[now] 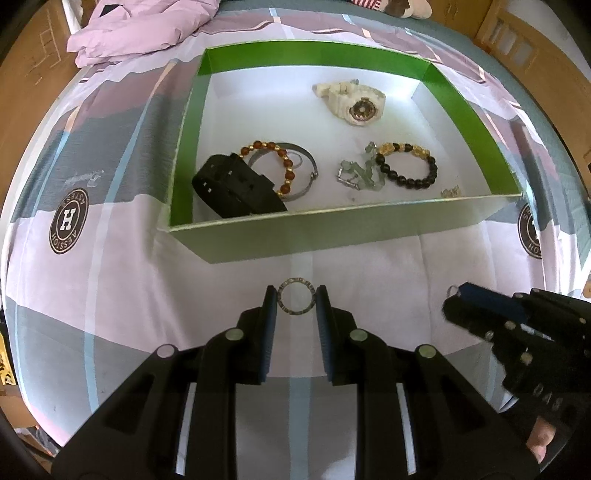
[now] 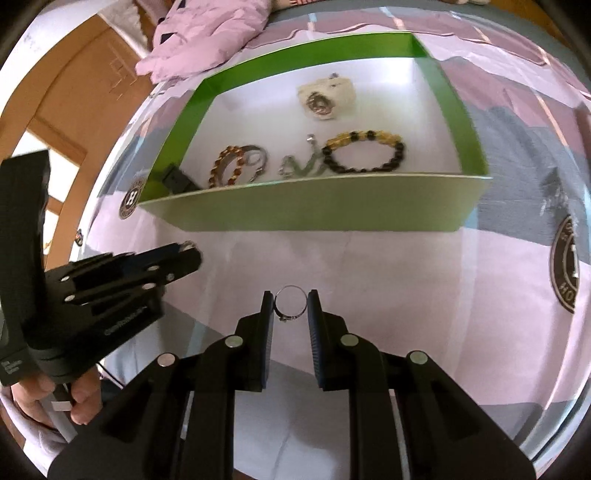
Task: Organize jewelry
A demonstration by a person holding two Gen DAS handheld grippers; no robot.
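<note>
Left gripper [image 1: 296,301] pinches a flat patterned ring [image 1: 296,301] between its blue pads, held above the bedsheet [image 1: 129,295] just near of the box. Right gripper [image 2: 290,303] pinches a thin silver ring [image 2: 290,303] with a small clasp-like bit at its lower edge; detail too small to read. In the left wrist view the right gripper shows at far right, partly cut off, a bit of hand [image 1: 541,441] under it. In the right wrist view the left gripper sits at left, fingers [image 2: 85,402] of a hand wrapped round its handle. Farther on, a green-walled box [image 1: 369,225] with a white floor lies on the sheet. Inside, near left: black watch [image 1: 236,188], partly hidden behind the near wall in the right wrist view. An amber bead bracelet [image 1: 275,162] overlaps a silver bangle [image 1: 306,166] beside it. Centre: a pale green chain [image 1: 360,173], tangled, shape hard to make out, touching a black and gold bead bracelet [image 1: 408,166]. Small gold bit [image 1: 450,191] by the near right corner, unclear what it is. Far side: white watch [image 1: 351,99]. Beyond the box, a crumpled pink cloth [image 1: 140,29], cut off by the frame edge.
</note>
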